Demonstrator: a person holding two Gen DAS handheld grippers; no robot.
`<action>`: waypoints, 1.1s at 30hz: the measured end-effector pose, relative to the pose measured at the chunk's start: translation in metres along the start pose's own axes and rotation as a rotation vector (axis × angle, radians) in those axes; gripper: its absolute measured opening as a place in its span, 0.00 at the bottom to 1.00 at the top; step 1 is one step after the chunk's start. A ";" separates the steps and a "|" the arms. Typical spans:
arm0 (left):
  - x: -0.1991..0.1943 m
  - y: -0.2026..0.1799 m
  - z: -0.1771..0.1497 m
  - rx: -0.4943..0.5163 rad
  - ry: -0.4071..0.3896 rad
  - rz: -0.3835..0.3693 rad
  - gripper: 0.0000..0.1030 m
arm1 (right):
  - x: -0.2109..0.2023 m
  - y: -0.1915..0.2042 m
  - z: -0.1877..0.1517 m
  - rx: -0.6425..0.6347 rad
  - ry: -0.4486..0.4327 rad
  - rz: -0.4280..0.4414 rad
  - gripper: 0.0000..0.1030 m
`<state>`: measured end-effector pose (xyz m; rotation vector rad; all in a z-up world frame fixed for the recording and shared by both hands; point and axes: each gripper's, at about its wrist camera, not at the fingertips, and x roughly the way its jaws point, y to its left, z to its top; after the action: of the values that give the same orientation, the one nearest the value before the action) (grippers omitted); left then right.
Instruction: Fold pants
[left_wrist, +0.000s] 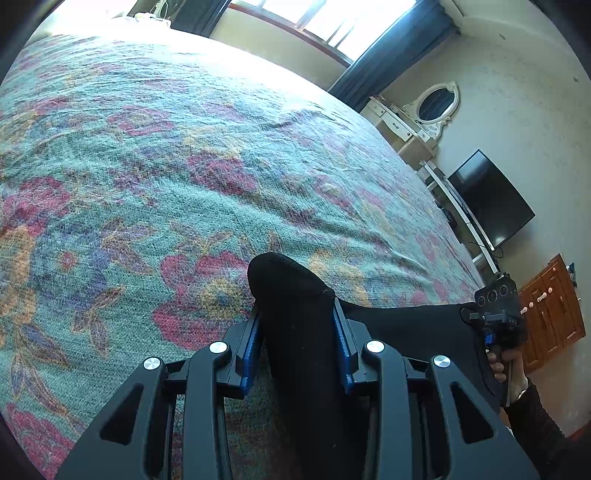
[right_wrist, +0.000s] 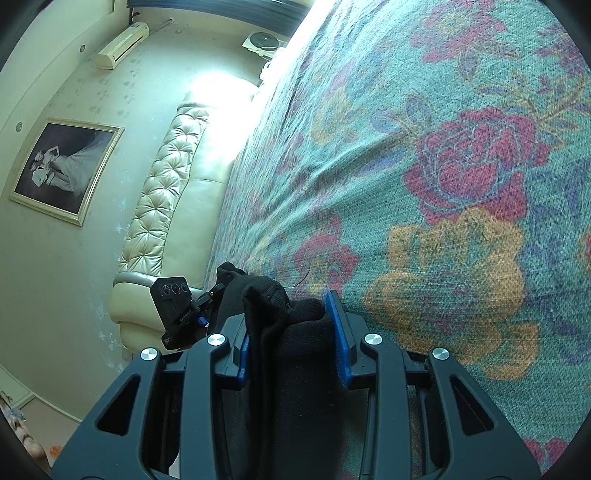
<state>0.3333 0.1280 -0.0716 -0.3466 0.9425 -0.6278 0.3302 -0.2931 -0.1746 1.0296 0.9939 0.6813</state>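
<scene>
The black pants (left_wrist: 295, 314) are held up over a bed with a floral green bedspread (left_wrist: 166, 166). My left gripper (left_wrist: 297, 350) is shut on a thick bunched fold of the pants between its blue pads. The fabric stretches right toward my right gripper, seen in the left wrist view (left_wrist: 495, 317) in a hand. In the right wrist view my right gripper (right_wrist: 293, 332) is shut on another bunched part of the pants (right_wrist: 295, 362). The left gripper (right_wrist: 177, 310) shows there at the left, close by. Most of the pants hang below, out of sight.
The bedspread (right_wrist: 424, 184) fills most of both views. A tufted cream headboard (right_wrist: 166, 177) and framed picture (right_wrist: 62, 170) are at the left. A TV (left_wrist: 487, 199), dresser with mirror (left_wrist: 424, 110), wooden cabinet (left_wrist: 550, 317) and window (left_wrist: 332, 22) stand beyond the bed.
</scene>
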 end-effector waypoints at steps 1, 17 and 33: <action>0.000 0.000 0.000 -0.001 0.000 -0.001 0.34 | 0.000 -0.001 0.000 0.002 -0.001 0.001 0.32; 0.004 0.003 0.001 -0.008 0.016 -0.010 0.44 | -0.003 -0.005 -0.002 0.022 0.003 0.015 0.35; -0.022 -0.004 -0.029 -0.064 0.029 -0.006 0.69 | -0.027 0.009 -0.043 -0.004 -0.015 0.012 0.62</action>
<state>0.2986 0.1391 -0.0712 -0.3988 0.9916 -0.6106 0.2801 -0.2963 -0.1648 1.0361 0.9738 0.6850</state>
